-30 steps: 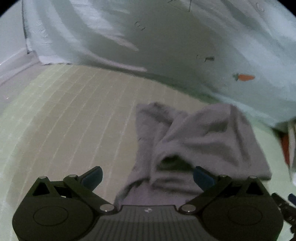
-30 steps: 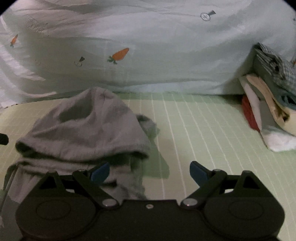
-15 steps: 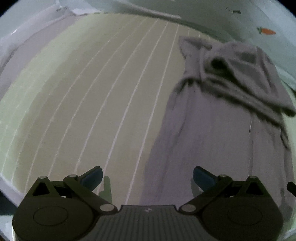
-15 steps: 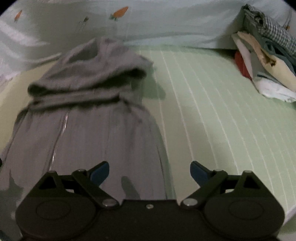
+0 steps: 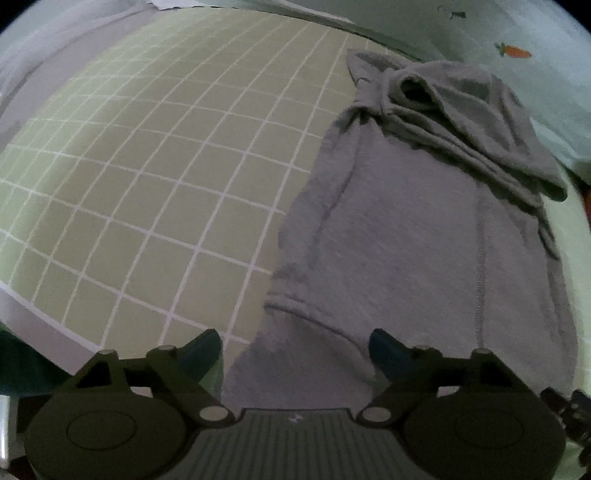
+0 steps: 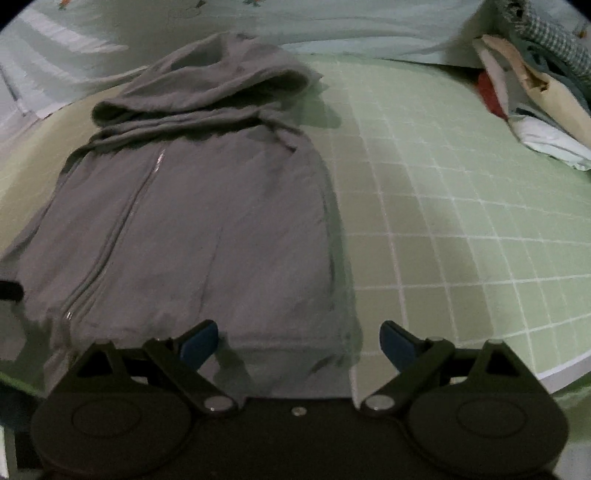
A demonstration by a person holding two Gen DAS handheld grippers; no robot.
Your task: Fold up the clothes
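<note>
A grey zip-up hoodie lies flat on the green grid mat, hood bunched at the far end and hem near me. In the right wrist view the hoodie shows its zipper running down the left half. My left gripper is open and empty, over the hem's left corner. My right gripper is open and empty, over the hem's right corner. Neither touches the cloth that I can see.
A pale sheet with carrot prints hangs behind the mat. A pile of other clothes sits at the far right. The mat's front edge runs close to my right gripper.
Both grippers have pulled back from the hood toward the hem and risen. The hoodie's body now lies spread flat where it was bunched a second ago.
</note>
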